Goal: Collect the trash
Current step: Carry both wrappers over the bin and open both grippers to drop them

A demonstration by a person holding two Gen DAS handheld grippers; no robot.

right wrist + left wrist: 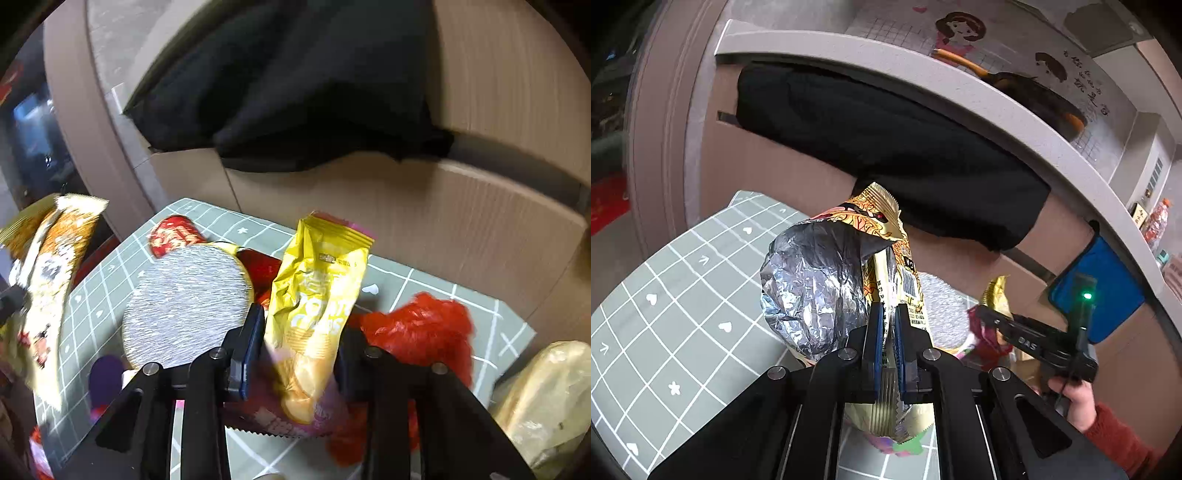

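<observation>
Left gripper (888,325) clamped tight on opened gold-orange snack wrapper (849,280), blue pads (874,332) pinching the seam. Wrapper held up off the grey-green grid mat (665,295), foil lining gaping toward 10 o'clock. Same wrapper visible in right wrist view at 9 o'clock (51,266), blurred.

Right gripper (301,332) around yellow chip bag (317,295), bag upright between the fingers, top edge pointing to 12 o'clock. Left blue pad (253,343) against the bag's side; right finger mostly hidden behind the bag. Looks gripped, bag creased at the pinch. From left wrist view, right gripper (988,314) at 3 o'clock, hand (1075,398) in red sleeve (1123,439) behind it, yellow bag tip (997,291) poking up above the fingers.

On the mat, right wrist view: round silver-glitter disc (184,302) at 10 o'clock of the gripper, just beside the left finger; red can-like item (173,234) beyond it at 11 o'clock; crumpled red plastic (421,328) at 2 o'clock, touching the right finger area; pale crumpled bag (546,398) at 4 o'clock off the mat edge.

Behind the mat: cardboard box (424,221) with black cloth (295,96) draped over its rim. Blue bin (1104,291) at 3 o'clock in left view.
</observation>
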